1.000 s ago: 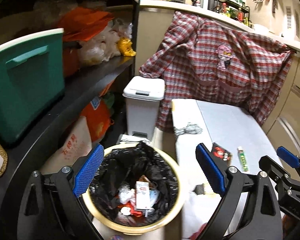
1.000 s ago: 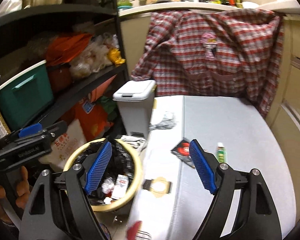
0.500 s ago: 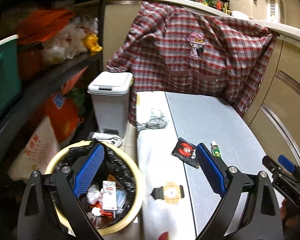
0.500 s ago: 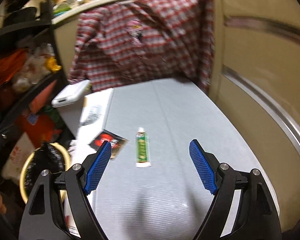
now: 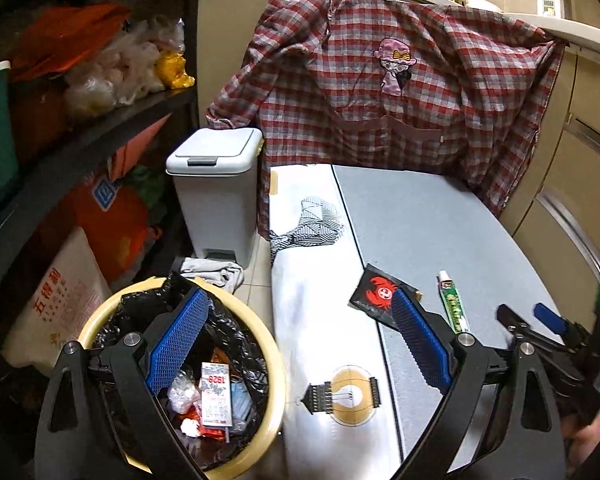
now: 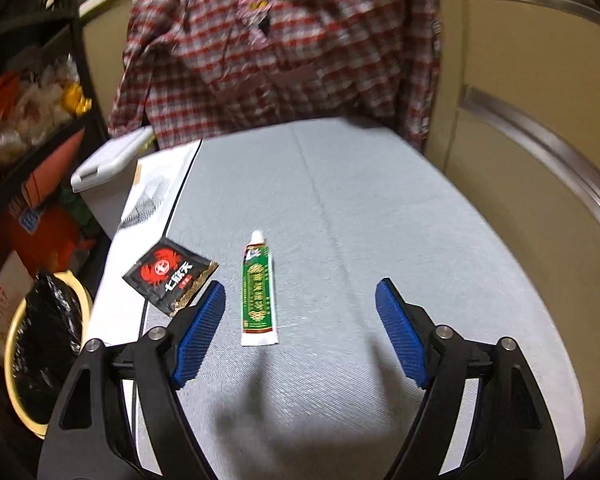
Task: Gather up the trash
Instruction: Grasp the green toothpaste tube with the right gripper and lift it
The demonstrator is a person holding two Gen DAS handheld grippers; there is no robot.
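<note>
A green tube (image 6: 259, 288) and black crab-print sachet (image 6: 169, 275) lie flat, side by side, near the black-lined bin (image 5: 260, 352).

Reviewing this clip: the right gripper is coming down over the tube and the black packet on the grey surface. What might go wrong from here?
The right gripper is open and its jaws have just been closing, nothing between them yet. The green tube lies near its left finger rather than centred, so it may get nudged, not pinched. The black packet lies flat and close beside, so it could be hard to pinch or get dragged along.
</note>
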